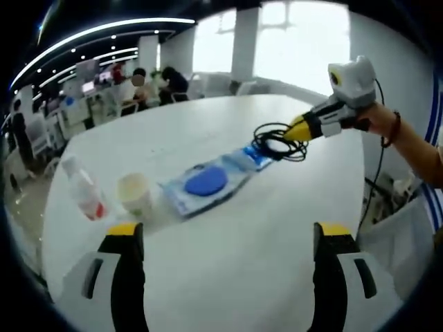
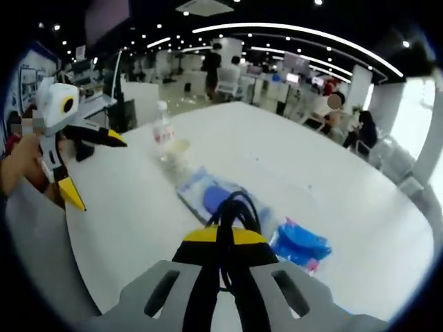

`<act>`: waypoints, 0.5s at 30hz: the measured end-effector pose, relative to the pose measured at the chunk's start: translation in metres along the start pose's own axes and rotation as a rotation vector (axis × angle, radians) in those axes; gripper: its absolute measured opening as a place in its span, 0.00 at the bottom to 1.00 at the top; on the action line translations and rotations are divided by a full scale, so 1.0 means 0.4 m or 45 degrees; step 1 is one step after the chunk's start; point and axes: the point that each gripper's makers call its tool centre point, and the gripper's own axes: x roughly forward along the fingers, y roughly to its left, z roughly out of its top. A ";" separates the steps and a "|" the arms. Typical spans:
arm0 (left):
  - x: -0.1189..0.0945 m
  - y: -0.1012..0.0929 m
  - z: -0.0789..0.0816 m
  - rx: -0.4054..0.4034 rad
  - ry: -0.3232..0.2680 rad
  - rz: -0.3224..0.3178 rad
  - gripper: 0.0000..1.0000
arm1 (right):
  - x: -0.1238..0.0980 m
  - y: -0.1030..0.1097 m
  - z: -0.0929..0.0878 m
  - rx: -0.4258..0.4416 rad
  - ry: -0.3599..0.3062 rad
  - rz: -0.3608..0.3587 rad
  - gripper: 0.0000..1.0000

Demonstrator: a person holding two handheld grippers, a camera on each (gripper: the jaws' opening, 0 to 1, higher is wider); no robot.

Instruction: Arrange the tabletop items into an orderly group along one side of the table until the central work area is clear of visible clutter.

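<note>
My right gripper point(image 2: 221, 236) is shut on a coil of black cable point(image 2: 235, 206); in the left gripper view that gripper point(image 1: 302, 129) holds the cable point(image 1: 280, 143) at the far right of the white table point(image 1: 228, 270), just over a small blue packet point(image 1: 257, 155). A clear bag with a blue round item point(image 1: 204, 183) lies mid-table, with a pale cup point(image 1: 135, 195) and a clear bottle point(image 1: 83, 191) to its left. My left gripper point(image 1: 228, 234) is open over bare tabletop, with nothing between its jaws; it appears as the left gripper point(image 2: 93, 168) in the right gripper view.
The blue packet point(image 2: 301, 243) lies right of the bagged blue item point(image 2: 214, 197), with the cup point(image 2: 176, 149) and bottle point(image 2: 161, 128) beyond. The table edge curves close on the left. People sit at desks and chairs point(image 1: 149, 86) farther back.
</note>
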 end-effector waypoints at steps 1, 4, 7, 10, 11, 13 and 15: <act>0.000 -0.001 0.000 -0.001 -0.001 -0.001 0.99 | -0.002 -0.001 -0.007 -0.006 0.008 -0.006 0.03; 0.001 -0.003 -0.001 -0.001 0.002 -0.005 0.99 | -0.005 -0.009 -0.025 -0.006 0.026 -0.017 0.03; 0.000 -0.003 -0.001 -0.001 0.004 -0.006 0.99 | -0.008 -0.011 -0.046 -0.003 0.046 -0.016 0.03; -0.001 -0.001 -0.002 -0.003 0.004 -0.004 0.99 | -0.008 -0.009 -0.071 -0.007 0.070 -0.017 0.03; -0.001 0.000 -0.002 -0.004 0.004 -0.003 0.99 | -0.007 -0.008 -0.083 -0.018 0.083 -0.018 0.03; -0.002 0.001 -0.002 -0.006 0.003 -0.002 0.99 | -0.006 -0.007 -0.097 -0.024 0.097 -0.019 0.03; -0.002 0.000 -0.002 -0.010 0.003 -0.007 0.99 | -0.004 -0.008 -0.108 -0.025 0.109 -0.016 0.03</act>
